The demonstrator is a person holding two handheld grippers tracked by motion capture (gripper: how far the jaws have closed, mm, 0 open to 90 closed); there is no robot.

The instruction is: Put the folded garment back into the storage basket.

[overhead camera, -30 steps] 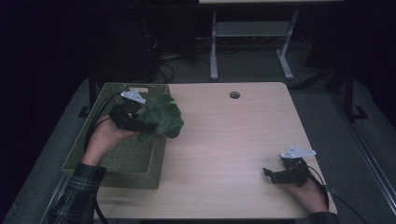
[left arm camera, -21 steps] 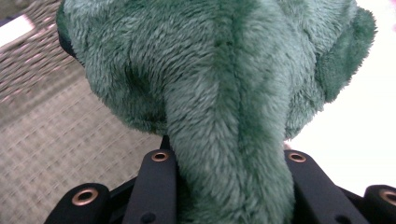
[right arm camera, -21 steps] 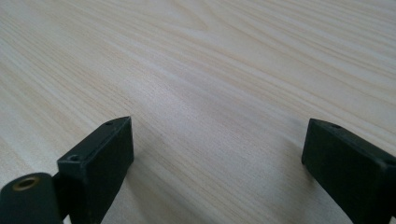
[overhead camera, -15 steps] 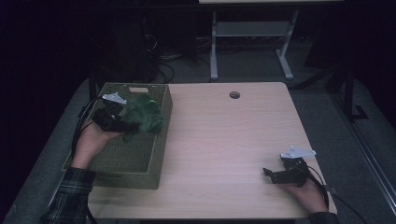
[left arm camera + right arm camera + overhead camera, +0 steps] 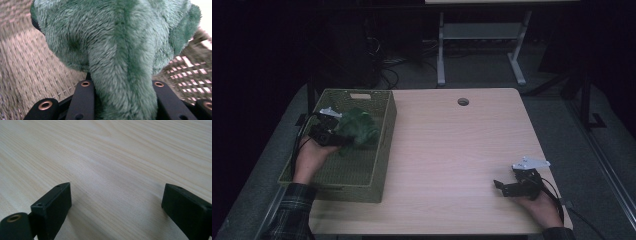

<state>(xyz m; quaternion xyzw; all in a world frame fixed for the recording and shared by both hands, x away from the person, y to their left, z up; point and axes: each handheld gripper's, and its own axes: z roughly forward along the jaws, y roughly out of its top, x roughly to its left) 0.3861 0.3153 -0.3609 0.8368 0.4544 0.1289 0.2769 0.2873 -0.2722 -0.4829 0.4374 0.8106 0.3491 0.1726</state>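
Observation:
A green plush toy (image 5: 357, 129) hangs inside the olive woven basket (image 5: 382, 165) at the table's left side. My left gripper (image 5: 338, 138) is shut on it from the left; in the left gripper view both black jaws press into the green plush toy (image 5: 120, 50), with the basket's weave behind it. Whether the toy touches the basket floor I cannot tell. Near the table's front right corner my right gripper (image 5: 502, 186) rests in a hand, pointing left. Its jaws stand wide apart over the bare wooden table (image 5: 112, 157) with nothing between them.
The light wooden table (image 5: 462, 150) has a round cable hole (image 5: 463, 102) near its far edge. The basket takes up the left strip of the table. A white table frame (image 5: 477, 45) and cables stand on the dark floor behind.
My left gripper has carried the plush toy leftward and down, from above the basket's right rim into the basket. The right gripper has stayed still.

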